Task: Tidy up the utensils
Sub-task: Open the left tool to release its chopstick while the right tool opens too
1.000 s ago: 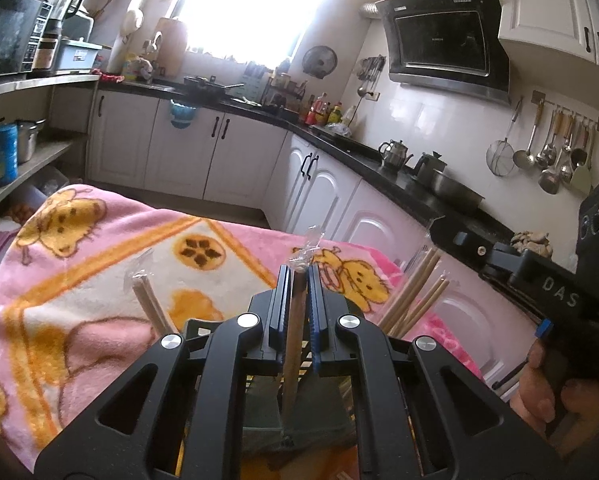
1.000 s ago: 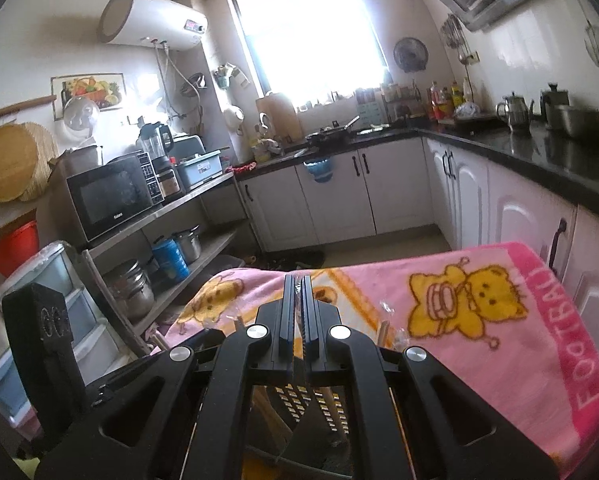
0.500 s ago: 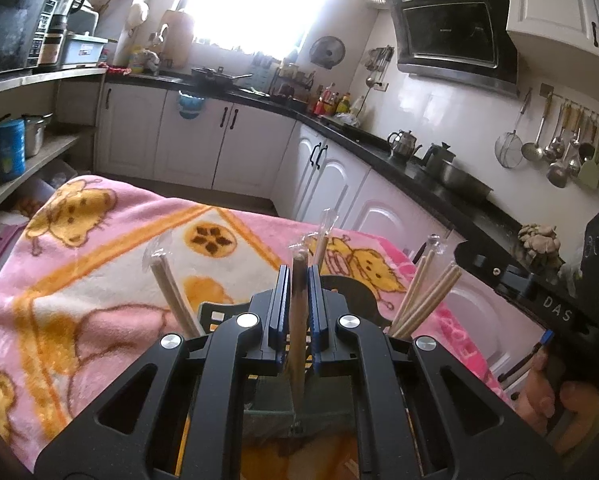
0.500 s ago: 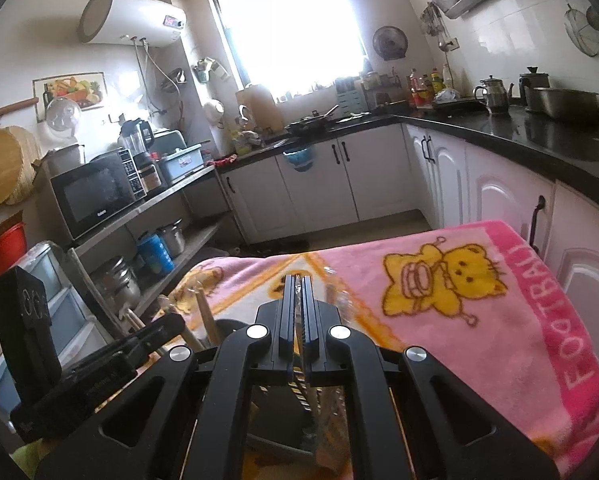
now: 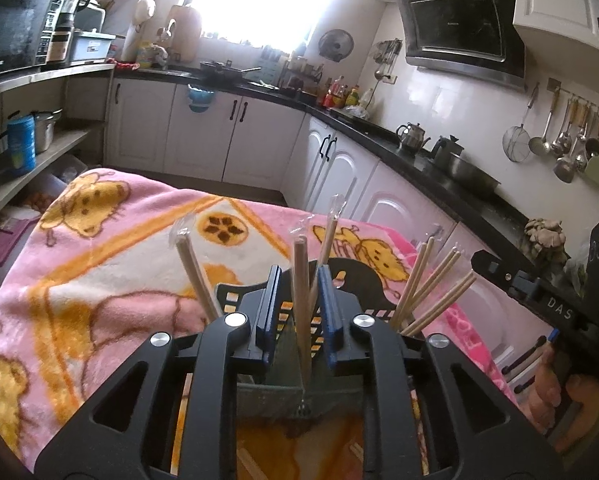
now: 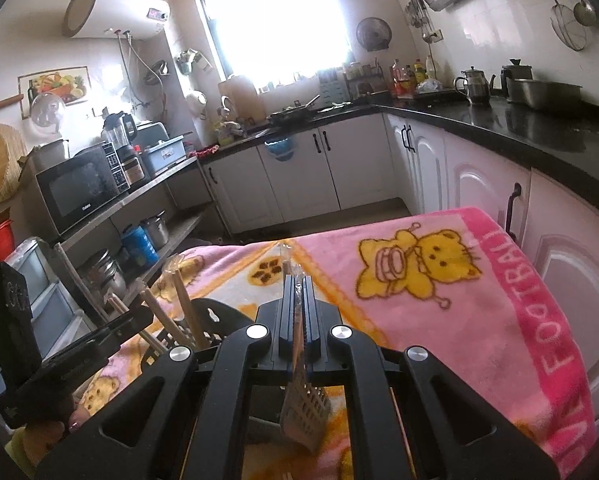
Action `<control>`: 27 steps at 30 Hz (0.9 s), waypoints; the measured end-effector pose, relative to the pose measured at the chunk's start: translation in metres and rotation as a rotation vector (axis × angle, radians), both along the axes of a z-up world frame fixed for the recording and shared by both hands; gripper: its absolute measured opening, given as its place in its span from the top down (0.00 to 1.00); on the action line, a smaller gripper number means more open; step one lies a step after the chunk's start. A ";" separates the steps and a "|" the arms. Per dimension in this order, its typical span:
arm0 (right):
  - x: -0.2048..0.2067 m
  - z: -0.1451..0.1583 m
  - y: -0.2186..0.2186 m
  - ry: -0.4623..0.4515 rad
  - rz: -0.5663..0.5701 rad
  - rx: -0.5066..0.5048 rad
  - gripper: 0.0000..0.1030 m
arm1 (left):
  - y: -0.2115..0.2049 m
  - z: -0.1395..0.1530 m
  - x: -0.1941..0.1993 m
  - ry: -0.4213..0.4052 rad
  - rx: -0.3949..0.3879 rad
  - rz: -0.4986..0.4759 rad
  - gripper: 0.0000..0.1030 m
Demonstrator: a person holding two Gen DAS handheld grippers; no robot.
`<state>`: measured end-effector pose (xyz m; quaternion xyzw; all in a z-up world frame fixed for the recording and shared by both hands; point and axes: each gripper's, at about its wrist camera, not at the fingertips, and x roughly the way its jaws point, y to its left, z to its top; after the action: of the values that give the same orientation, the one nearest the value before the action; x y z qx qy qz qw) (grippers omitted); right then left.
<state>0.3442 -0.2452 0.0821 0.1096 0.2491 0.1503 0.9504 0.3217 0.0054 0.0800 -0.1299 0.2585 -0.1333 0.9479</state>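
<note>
Our left claw [image 5: 297, 312] has just been opening its jaws, and the wrapped chopstick pair [image 5: 301, 304] between them now stands free of both pads, its lower end down in the black slotted holder [image 5: 363, 280] on the pink blanket [image 5: 99, 280]. Our right claw [image 6: 298, 320] is clamped shut on another wrapped pair [image 6: 297, 334], held upright just above the blanket and to the right of the holder [image 6: 203, 320]. We judge the job well under way: several pairs already lean in the holder, one at the left [image 5: 195, 276], one behind the claw [image 5: 327, 240] and a fan of them at the right [image 5: 431, 288]. What is left, as far as we can see, is to draw the left claw clear, drop in the right claw's pair, and fetch what look like a few more sticks lying flat on the blanket under the left claw. The chopsticks are pale, thin wooden sticks in clear plastic sleeves that crinkle past the tips; they look light and likely slippery.
</note>
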 end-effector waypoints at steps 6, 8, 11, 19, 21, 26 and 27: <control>-0.003 0.000 -0.001 0.020 0.015 -0.001 0.90 | 0.000 0.000 -0.004 0.010 0.006 -0.002 0.83; -0.004 0.000 0.000 0.025 0.018 -0.005 0.89 | -0.001 0.000 -0.005 0.017 0.013 -0.001 0.81; -0.006 0.001 0.000 0.027 0.018 -0.008 0.86 | -0.002 0.002 -0.009 0.023 0.020 -0.007 0.77; -0.013 -0.001 -0.001 0.039 0.021 -0.015 0.80 | -0.005 0.001 -0.021 0.046 0.042 -0.027 0.71; -0.015 -0.002 -0.001 0.042 0.023 -0.017 0.79 | -0.005 -0.001 -0.024 0.053 0.042 -0.032 0.69; -0.020 -0.005 0.000 0.054 0.033 -0.025 0.78 | -0.005 -0.005 -0.031 0.067 0.043 -0.039 0.64; -0.022 -0.006 0.000 0.054 0.035 -0.027 0.77 | -0.005 -0.006 -0.033 0.070 0.043 -0.040 0.63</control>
<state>0.3226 -0.2448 0.0762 0.0964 0.2787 0.1607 0.9419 0.2890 0.0006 0.0736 -0.1088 0.2969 -0.1419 0.9380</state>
